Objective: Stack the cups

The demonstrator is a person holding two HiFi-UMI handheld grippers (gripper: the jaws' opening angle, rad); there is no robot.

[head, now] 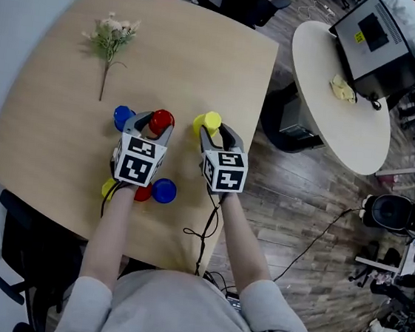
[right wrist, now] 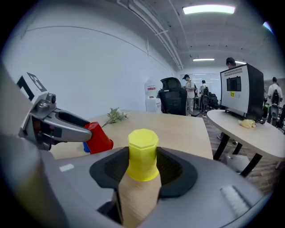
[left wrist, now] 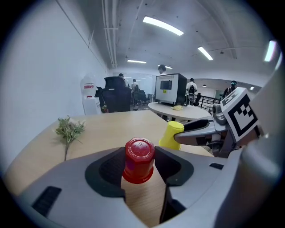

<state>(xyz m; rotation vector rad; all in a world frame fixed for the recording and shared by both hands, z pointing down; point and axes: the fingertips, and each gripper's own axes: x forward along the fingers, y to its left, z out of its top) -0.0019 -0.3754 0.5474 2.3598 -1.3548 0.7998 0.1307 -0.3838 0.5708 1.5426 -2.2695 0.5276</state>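
Note:
A red cup [head: 161, 119] stands upside down on the wooden table [head: 49, 121], with my left gripper [head: 151, 121] shut on it, one pad against each side. The left gripper view shows the same red cup [left wrist: 139, 159] filling the gap between the jaws. Just to its right, an upside-down yellow cup [head: 211, 119] sits in my right gripper [head: 213, 126], which is shut on it. In the right gripper view this yellow cup [right wrist: 142, 153] is squeezed between both pads, and the red cup [right wrist: 98, 138] shows at the left.
A blue cup [head: 122, 117] stands left of the red one. Nearer me lie another blue cup [head: 164, 190], a yellow cup [head: 108, 187] and a red one [head: 142, 193]. A dried sprig [head: 112, 35] lies at the far left. A round white table [head: 334, 101] stands to the right.

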